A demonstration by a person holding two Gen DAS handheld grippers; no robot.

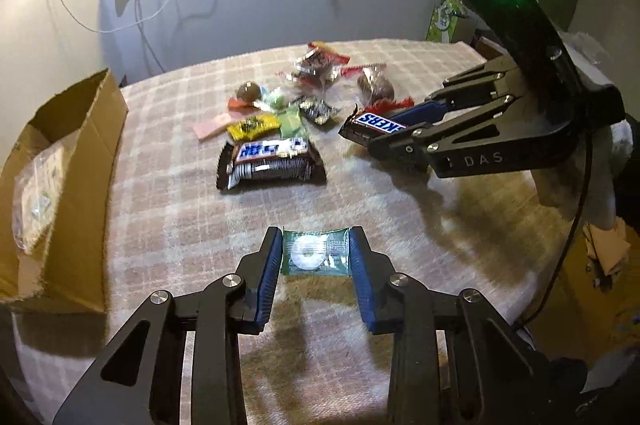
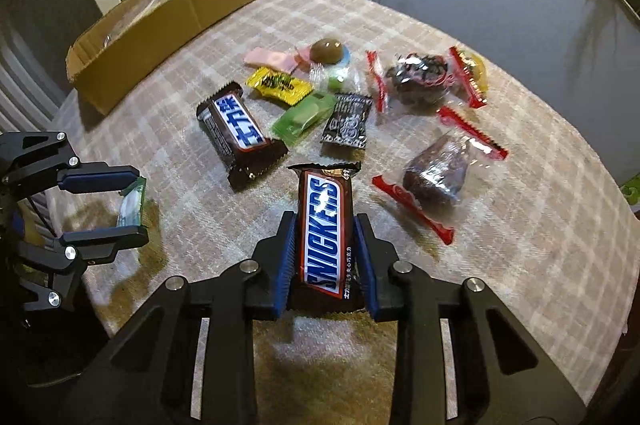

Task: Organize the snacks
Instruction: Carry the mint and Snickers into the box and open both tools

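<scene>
my left gripper (image 1: 316, 257) pinches a small green clear-wrapped ring candy (image 1: 316, 252); my right gripper (image 2: 325, 257) is narrowed, clamping the brown snickers bar (image 2: 325, 229).

A Snickers bar (image 2: 325, 231) in a brown wrapper lies lengthwise, label up, pinched at its near end. A small green-wrapped ring mint (image 1: 316, 252) is clamped by both ends. Remaining snacks cluster at 12 o'clock; the cardboard box (image 2: 168, 25) sits at 10 o'clock.
</scene>
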